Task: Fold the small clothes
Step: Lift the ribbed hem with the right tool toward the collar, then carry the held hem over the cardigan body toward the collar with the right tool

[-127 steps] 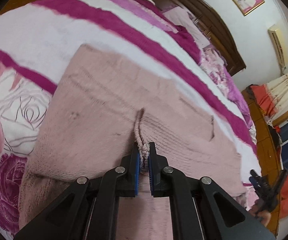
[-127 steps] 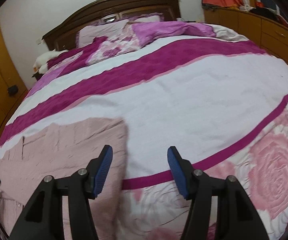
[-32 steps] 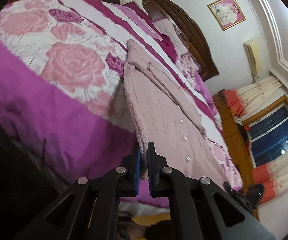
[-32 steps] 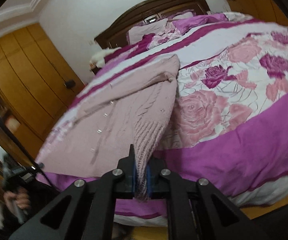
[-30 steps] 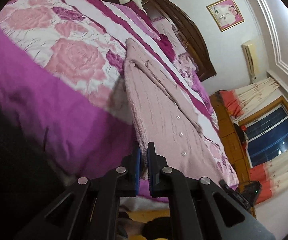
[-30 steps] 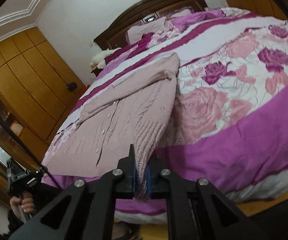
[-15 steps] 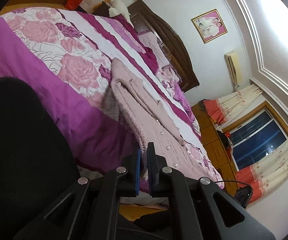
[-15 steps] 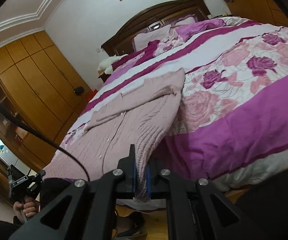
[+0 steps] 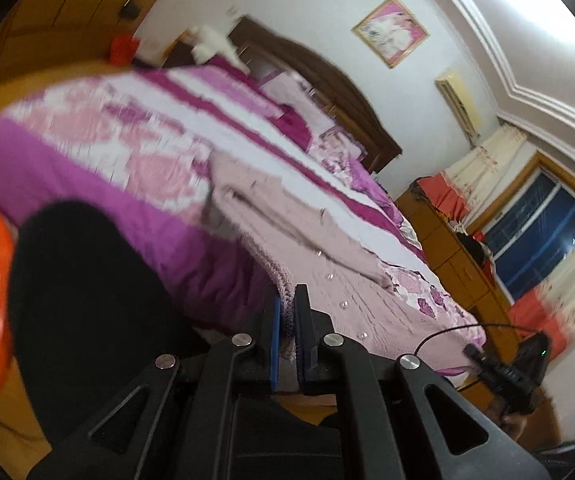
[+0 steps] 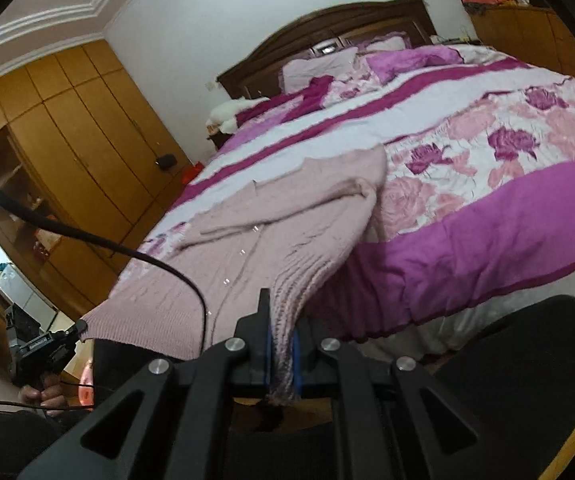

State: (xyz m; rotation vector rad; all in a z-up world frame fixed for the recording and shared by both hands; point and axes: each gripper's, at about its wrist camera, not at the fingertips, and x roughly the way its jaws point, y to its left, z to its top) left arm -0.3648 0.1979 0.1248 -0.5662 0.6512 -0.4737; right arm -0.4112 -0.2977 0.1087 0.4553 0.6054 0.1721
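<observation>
Between the fingers of my left gripper [image 9: 286,312] sits the ribbed hem of the pink cardigan [image 9: 327,264], pinched tight with no gap showing, and the right gripper [image 10: 282,328] is clamped on the opposite hem corner the same way. Compared with 1 second ago, both views have pulled back and risen: the bed [image 10: 487,208] now lies farther ahead of the fingers, a dark chair back [image 9: 87,300] fills the space below and left of the left fingers, and the hem has come off the mattress edge, hanging in the air from my 2 grips. The cardigan's upper half rests on the bed beyond the fingers, with its sleeve [image 10: 287,208] folded across the buttoned front. I read this as the lower half being lifted and drawn taut, ready to be carried forward over the upper half. The left view is smeared, so I cannot judge how evenly the hem is stretched.
</observation>
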